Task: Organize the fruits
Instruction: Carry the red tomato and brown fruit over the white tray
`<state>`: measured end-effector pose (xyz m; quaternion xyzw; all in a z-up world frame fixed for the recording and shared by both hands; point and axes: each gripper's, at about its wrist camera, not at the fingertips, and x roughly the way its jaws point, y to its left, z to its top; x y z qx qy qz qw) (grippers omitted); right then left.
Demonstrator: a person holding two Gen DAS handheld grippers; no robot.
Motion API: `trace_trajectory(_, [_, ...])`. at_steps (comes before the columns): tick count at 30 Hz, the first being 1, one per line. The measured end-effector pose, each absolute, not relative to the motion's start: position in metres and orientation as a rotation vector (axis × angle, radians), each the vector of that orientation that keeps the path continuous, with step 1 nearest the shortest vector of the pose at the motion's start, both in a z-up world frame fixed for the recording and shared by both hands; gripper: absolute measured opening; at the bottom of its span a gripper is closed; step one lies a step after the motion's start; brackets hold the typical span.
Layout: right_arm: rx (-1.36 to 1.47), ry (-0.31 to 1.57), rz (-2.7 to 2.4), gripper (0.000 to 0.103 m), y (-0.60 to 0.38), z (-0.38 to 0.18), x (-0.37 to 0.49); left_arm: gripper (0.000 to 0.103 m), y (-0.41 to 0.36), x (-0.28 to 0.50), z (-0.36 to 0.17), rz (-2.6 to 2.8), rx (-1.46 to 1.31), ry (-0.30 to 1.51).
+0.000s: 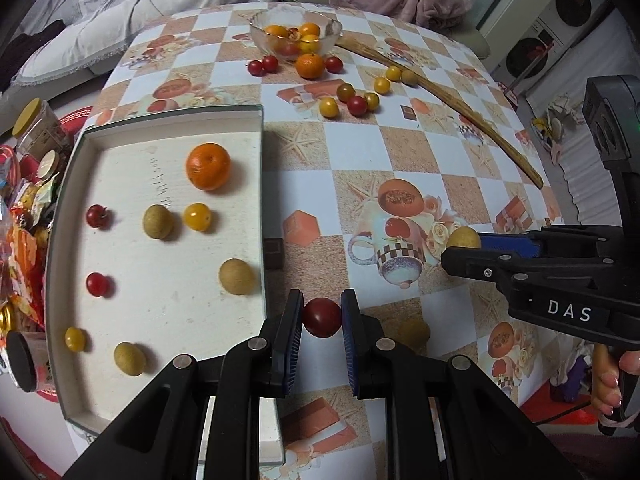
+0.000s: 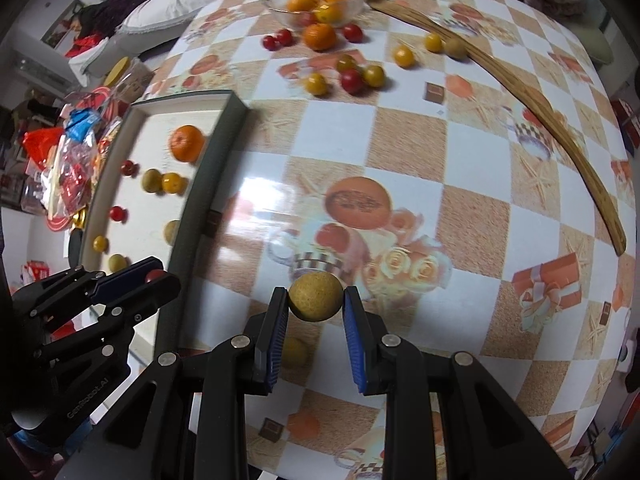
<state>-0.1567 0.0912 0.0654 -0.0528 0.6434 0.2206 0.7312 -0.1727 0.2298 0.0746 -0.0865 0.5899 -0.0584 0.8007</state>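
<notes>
Fruits lie in three places — on the white tray [image 1: 168,280] at the left of the worktop [image 1: 400,152], in and around the glass bowl [image 1: 296,34] at the far edge, and in a loose cluster between the bowl and the tray. On the tray sit an orange [image 1: 208,166], two red cherry tomatoes, two yellow ones and three tan longans, all apart from one another. The left gripper [image 1: 322,317] is clamped on a dark red tomato [image 1: 322,317], just right of the tray's near corner. The right gripper [image 2: 316,297] is clamped on a tan longan [image 2: 316,297], near the middle of the worktop. Another longan [image 1: 414,334] lies on the worktop between the two grippers. A long wooden stick [image 1: 460,100] curves along the right side — one end close to the bowl.
</notes>
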Motion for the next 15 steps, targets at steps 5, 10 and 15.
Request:
trace_trajectory(5, [-0.133, 1.406, 0.510, 0.030, 0.106, 0.075, -0.163, 0.021, 0.243, -0.182, 0.083, -0.103, -0.195, 1.248])
trace_trajectory(10, [-0.150, 1.399, 0.537, 0.030, 0.123, 0.083, -0.170, 0.021, 0.259, -0.192, 0.089, -0.065, -0.210, 1.232])
trace_trajectory(15, [-0.177, 1.387, 0.574, 0.030, 0.143, 0.092, -0.175, 0.021, 0.288, -0.202, 0.093, 0.004, -0.245, 1.219])
